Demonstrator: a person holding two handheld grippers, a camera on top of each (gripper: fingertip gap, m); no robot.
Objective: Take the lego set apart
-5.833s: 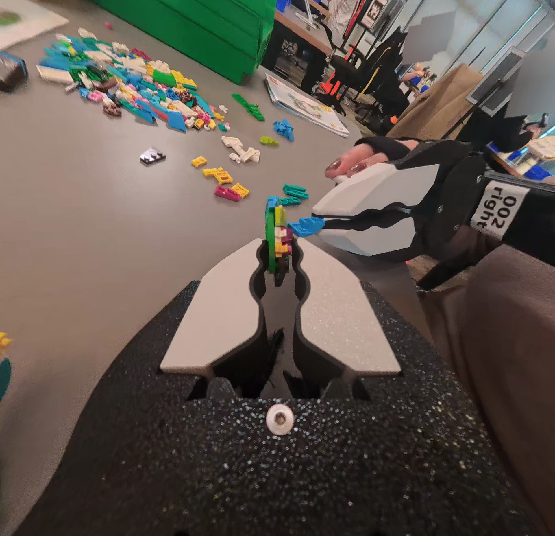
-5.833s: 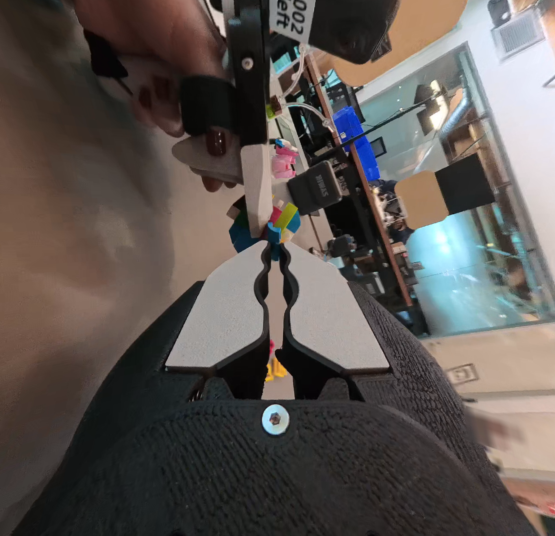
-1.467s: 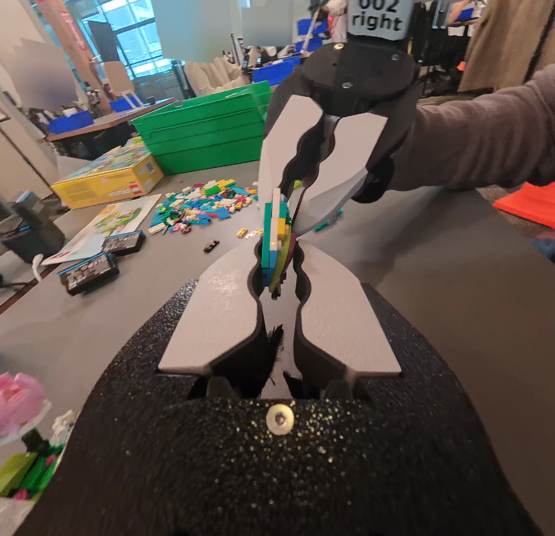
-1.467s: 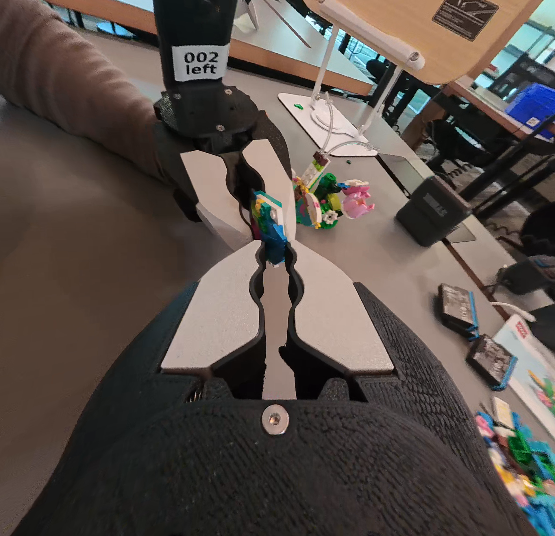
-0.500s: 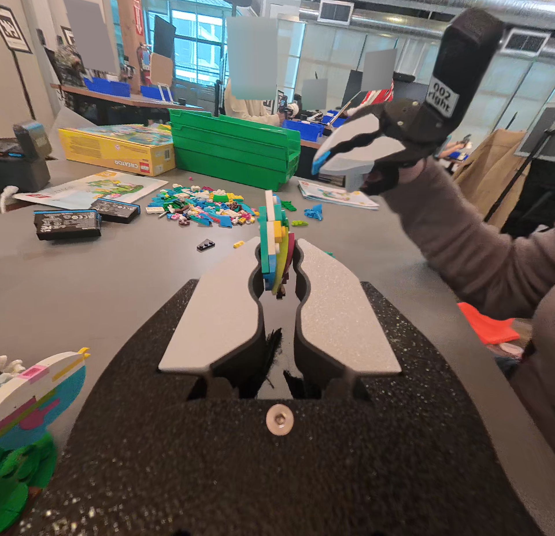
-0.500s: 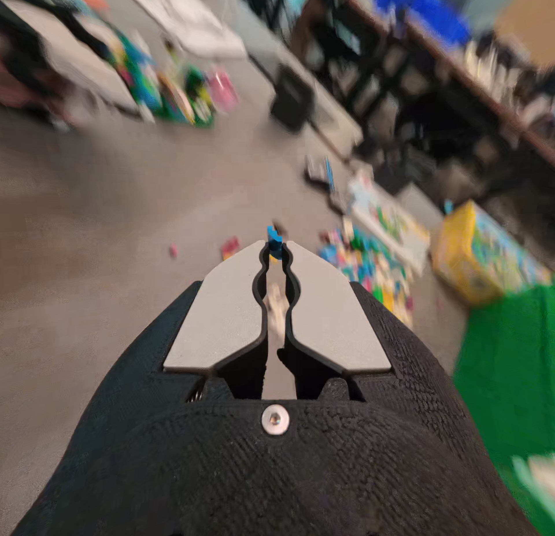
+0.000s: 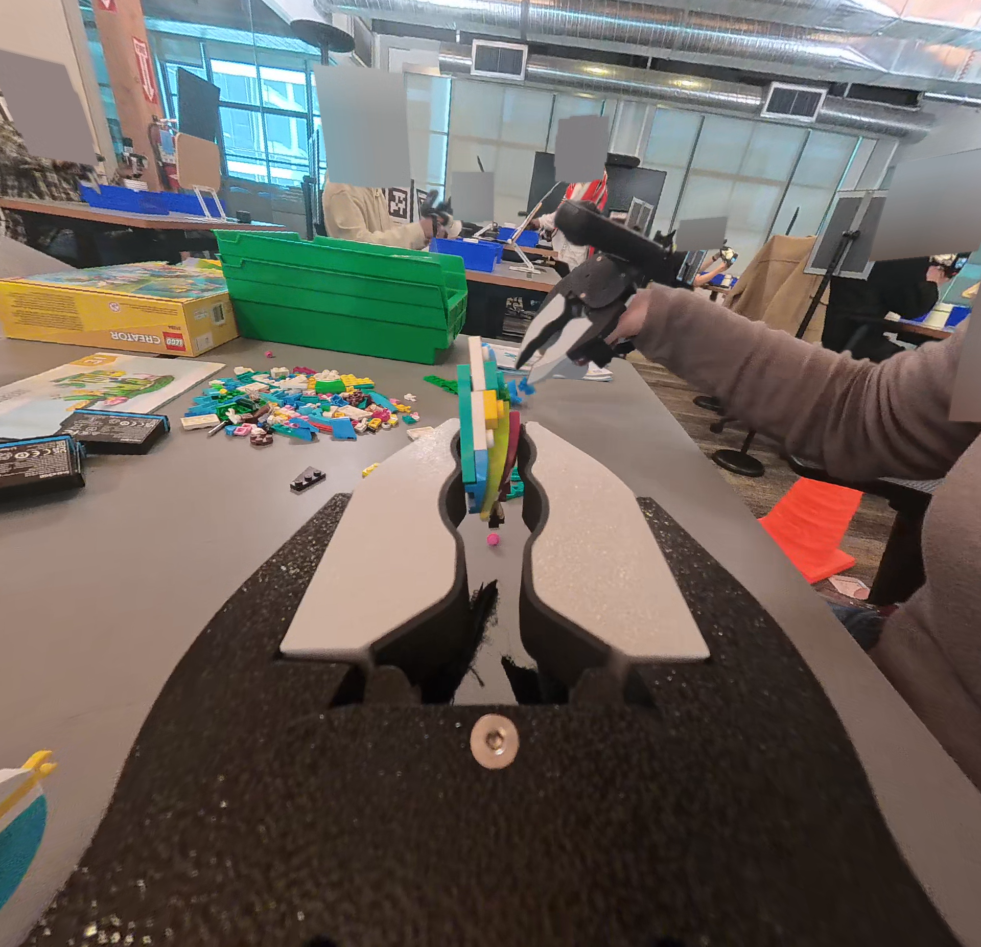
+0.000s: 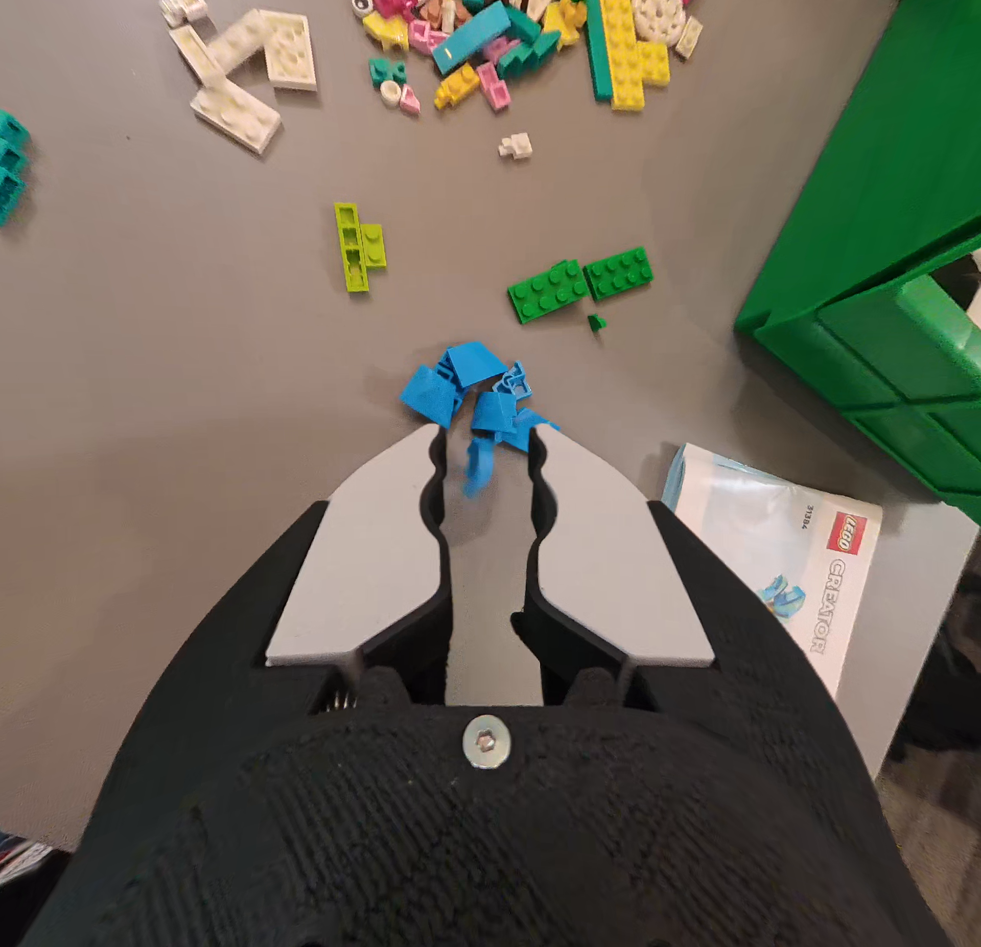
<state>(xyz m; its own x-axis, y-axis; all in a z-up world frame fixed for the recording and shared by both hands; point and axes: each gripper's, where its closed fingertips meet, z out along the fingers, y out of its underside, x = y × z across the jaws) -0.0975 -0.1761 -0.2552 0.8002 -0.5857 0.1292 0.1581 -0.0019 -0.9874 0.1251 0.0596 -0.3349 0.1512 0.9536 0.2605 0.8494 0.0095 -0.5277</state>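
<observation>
Two grippers: left gripper [image 7: 491, 443] clamps the upright lego stack [image 7: 485, 422]; right gripper [image 8: 485, 433] gapes wide above a blurred blue piece [image 8: 478, 467], blue pile [image 8: 467, 385] just beyond.

Two tongs [image 7: 491, 433] [image 8: 485, 427], two black battery packs [image 7: 119, 433], one yellow box [image 7: 117, 305], two booklets [image 7: 106, 385] [image 8: 769, 550]

The green bins [image 7: 340, 295] stand stacked at the back of the grey table [image 7: 159, 539]. Left of them lies a yellow box [image 7: 117, 305]; nearer than that, an open booklet [image 7: 90, 385] and 2 black battery packs [image 7: 119, 430]. Another booklet [image 8: 769, 555] lies beside the bins' corner.
</observation>
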